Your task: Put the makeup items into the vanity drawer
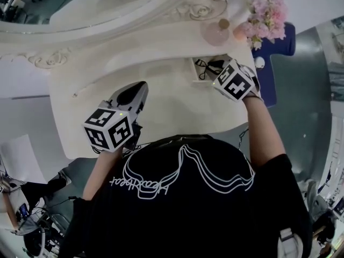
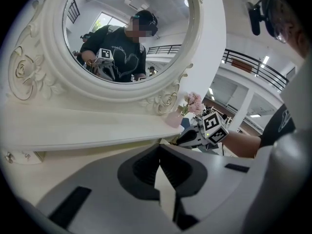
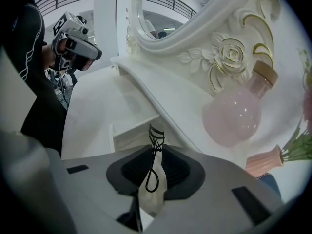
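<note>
The white vanity [image 1: 161,98] has a smooth, curved-edged top. A raised shelf [image 1: 134,50] runs along its back, below the mirror [image 1: 64,4], whose frame is carved with roses. Near the shelf's right end stands a round pink bottle [image 1: 216,32] with a cork stopper. Just beside it is a pink vase [image 1: 242,31] of pink flowers [image 1: 266,15]. Below them, a small drawer [image 1: 196,69] in the shelf front stands open.

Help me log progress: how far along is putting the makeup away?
Done: the drawer stands open. In hand: the right gripper pinches a black eyelash curler at the drawer, not yet released. The left gripper is shut, empty. Left: likely dropping the curler in and closing the drawer.
</note>
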{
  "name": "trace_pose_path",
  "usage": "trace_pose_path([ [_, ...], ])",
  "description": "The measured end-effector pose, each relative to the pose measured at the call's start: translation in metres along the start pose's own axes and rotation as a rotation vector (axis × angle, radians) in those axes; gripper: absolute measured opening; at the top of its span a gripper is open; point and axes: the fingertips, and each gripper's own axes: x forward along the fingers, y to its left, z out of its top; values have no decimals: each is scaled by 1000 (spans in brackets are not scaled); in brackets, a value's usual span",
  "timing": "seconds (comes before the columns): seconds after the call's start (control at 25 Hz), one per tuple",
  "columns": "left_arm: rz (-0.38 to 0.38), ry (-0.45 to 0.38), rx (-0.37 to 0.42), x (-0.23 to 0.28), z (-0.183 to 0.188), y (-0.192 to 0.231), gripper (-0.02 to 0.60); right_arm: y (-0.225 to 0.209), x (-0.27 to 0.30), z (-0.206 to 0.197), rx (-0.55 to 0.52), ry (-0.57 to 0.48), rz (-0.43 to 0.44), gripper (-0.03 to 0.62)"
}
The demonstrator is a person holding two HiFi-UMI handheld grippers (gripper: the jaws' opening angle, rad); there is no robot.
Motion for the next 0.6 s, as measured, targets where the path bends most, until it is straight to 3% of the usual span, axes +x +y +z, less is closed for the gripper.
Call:
trace_pose_path([
  [0.12, 4, 0, -3, 0, 1, 3, 5, -3, 1, -1, 21, 7, -19, 77],
  [0.4, -16, -4, 3, 1, 4, 2, 5, -9, -9, -2, 73, -6, -57, 170],
  [0.6, -34, -7, 14, -2, 5, -1, 5, -6, -33, 10, 136, -99, -86, 192],
])
